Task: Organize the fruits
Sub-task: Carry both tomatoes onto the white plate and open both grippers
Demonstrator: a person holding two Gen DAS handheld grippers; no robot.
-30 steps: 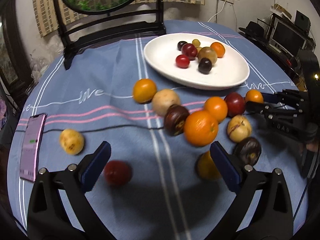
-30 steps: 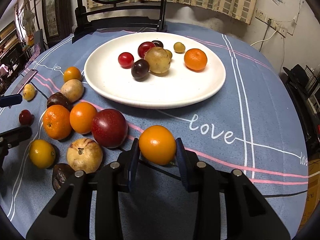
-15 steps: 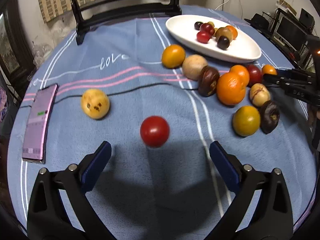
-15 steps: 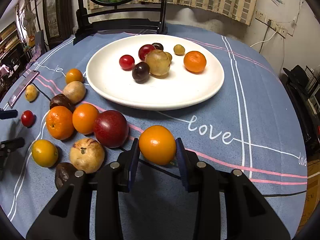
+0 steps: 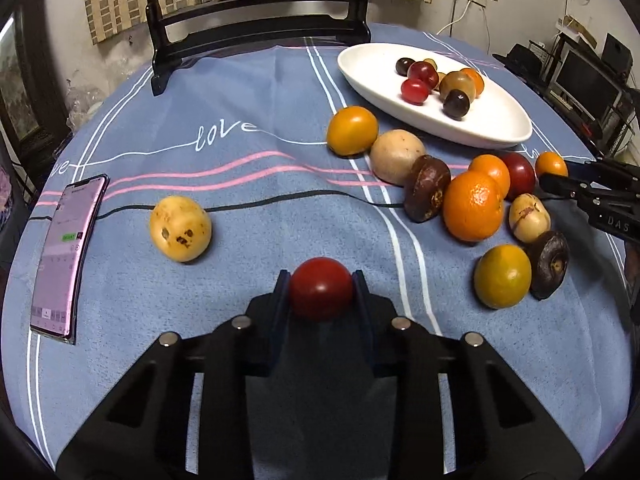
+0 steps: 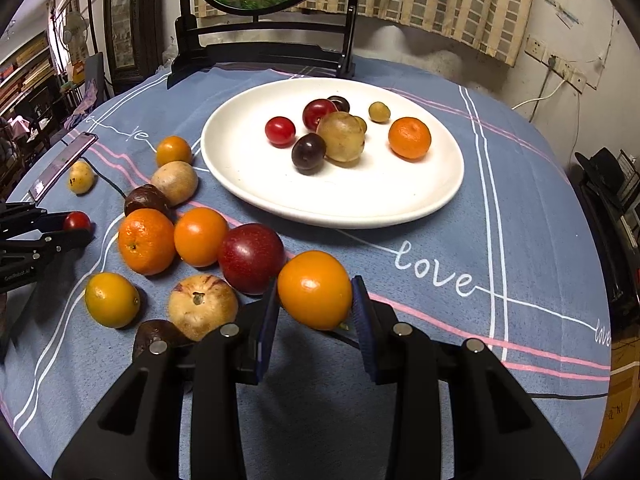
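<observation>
My left gripper [image 5: 321, 288] is shut on a small red tomato [image 5: 321, 287] low over the blue tablecloth; it also shows in the right wrist view [image 6: 77, 221]. My right gripper [image 6: 315, 300] is shut on a small orange fruit [image 6: 315, 289], also seen from the left wrist view [image 5: 551, 164]. A white plate [image 6: 400, 200] behind it holds several small fruits. Several loose fruits lie left of the right gripper, among them a large orange [image 6: 146, 241] and a dark red plum [image 6: 251, 258].
A yellow spotted fruit [image 5: 180, 227] lies alone at the left. A phone [image 5: 66, 254] lies near the table's left edge, with a black cable [image 5: 256, 202] across the cloth. A black mirror stand [image 5: 256, 32] is at the back.
My left gripper moved left, away from the fruit cluster, came up to the red tomato and closed on it. My right gripper kept its hold on the orange fruit and barely moved.
</observation>
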